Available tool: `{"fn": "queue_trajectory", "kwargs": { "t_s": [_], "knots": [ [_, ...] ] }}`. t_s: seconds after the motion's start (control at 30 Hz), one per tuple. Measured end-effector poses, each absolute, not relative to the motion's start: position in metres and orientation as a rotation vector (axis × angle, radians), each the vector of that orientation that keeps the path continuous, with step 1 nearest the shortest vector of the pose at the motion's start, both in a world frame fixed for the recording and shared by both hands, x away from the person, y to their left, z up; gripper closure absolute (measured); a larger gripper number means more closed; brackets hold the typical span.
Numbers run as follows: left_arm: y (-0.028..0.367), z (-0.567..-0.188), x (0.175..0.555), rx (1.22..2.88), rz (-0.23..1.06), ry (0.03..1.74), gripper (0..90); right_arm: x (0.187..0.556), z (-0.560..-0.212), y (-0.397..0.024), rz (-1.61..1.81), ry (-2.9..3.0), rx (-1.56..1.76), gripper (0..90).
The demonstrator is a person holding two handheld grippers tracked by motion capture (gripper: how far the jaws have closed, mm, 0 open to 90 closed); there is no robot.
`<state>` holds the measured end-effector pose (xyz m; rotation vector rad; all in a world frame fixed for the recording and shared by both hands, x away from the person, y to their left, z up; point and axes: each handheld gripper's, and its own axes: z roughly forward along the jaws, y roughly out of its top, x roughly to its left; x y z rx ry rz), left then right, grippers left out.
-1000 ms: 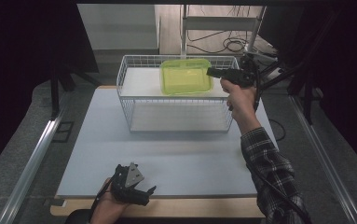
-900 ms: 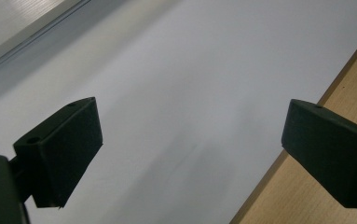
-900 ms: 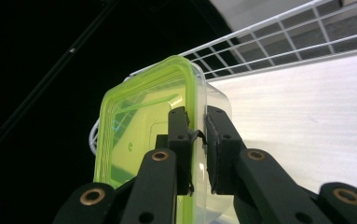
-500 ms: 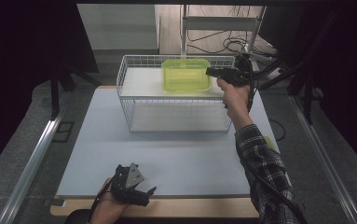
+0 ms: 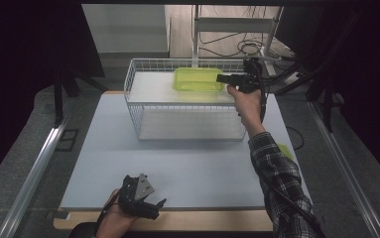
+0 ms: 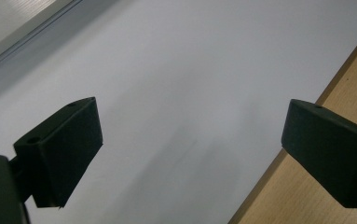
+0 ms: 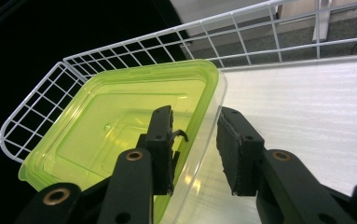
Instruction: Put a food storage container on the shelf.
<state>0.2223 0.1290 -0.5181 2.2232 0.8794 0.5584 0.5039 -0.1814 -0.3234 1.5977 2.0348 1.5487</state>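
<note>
A translucent yellow-green plastic container (image 5: 197, 79) (image 7: 120, 126) sits in the back right part of a white wire basket (image 5: 187, 124) (image 7: 120, 51). My right gripper (image 5: 222, 78) (image 7: 195, 116) reaches over the basket's right side and straddles the container's near wall, with one jaw inside and one outside. Its jaws have just been opening, and a gap shows between the outer pad and the wall. My left gripper (image 5: 153, 208) (image 6: 190, 135) rests at the table's front edge, open with nothing between its jaws.
The basket stands at the back of a white mat (image 5: 177, 168) on a wooden table (image 6: 316, 196). A yellow-green flat piece (image 5: 286, 151) lies by the right forearm. A metal rail (image 5: 33, 173) runs along the left, and cables (image 5: 247, 47) lie behind the basket.
The right hand has shifted slightly to the left at the basket's right side. The container has hardly moved. The left hand has stayed still.
</note>
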Motion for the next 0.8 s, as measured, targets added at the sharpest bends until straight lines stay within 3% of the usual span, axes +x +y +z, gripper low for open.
{"fn": "queue_trajectory", "kwargs": {
  "t_s": [0.23, 0.63, 0.8],
  "knots": [
    [0.128, -0.519, 0.222, 2.226, 0.561, 0.881, 5.2, 0.503, -0.32, -0.177, 1.449, 2.038, 1.516, 55.4],
    [0.134, -0.517, 0.225, 2.158, 0.522, 0.902, 4.3, 0.486, -0.318, -0.18, 1.456, 2.122, 1.368, 27.6],
    [0.137, -0.518, 0.227, 2.12, 0.514, 0.895, 4.2, 0.475, -0.316, -0.182, 1.467, 2.137, 1.301, 21.0]
  ]
}}
